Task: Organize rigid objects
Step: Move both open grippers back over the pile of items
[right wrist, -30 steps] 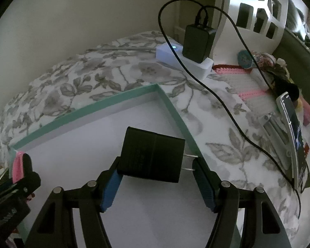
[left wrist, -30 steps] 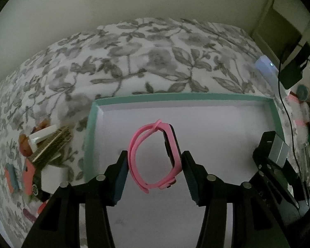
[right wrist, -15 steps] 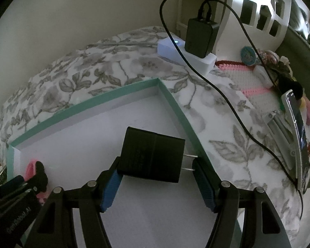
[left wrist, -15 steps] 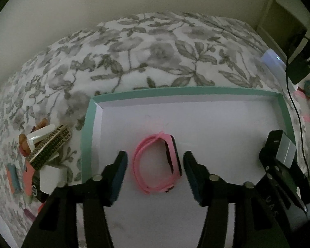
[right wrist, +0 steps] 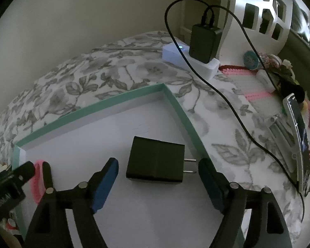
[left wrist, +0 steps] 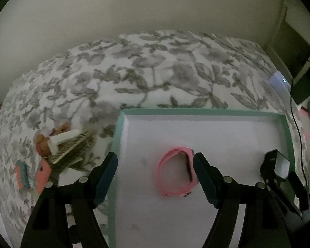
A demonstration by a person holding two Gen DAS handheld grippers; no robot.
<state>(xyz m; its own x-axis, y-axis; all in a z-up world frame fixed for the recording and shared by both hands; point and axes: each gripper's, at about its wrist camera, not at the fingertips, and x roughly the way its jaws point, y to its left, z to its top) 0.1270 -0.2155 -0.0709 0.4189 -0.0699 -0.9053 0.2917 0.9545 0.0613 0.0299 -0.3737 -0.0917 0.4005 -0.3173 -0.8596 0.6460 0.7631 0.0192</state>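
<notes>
You have the tray (left wrist: 117,136) lying on the bedspread (left wrist: 155,78), with the watch band (left wrist: 176,174) on its floor toward the left and the wall charger (right wrist: 156,162) on its floor toward the right, well apart. Left of the tray, outside it, sits a comb (left wrist: 72,148); beyond its right corner stands a power strip (right wrist: 190,62).

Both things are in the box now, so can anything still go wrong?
Maybe. The left tool is open, but one finger sits right against the pink band, so pulling away could drag it. The charger lies between the open right tool's fingers, prongs near one, which might snag.
</notes>
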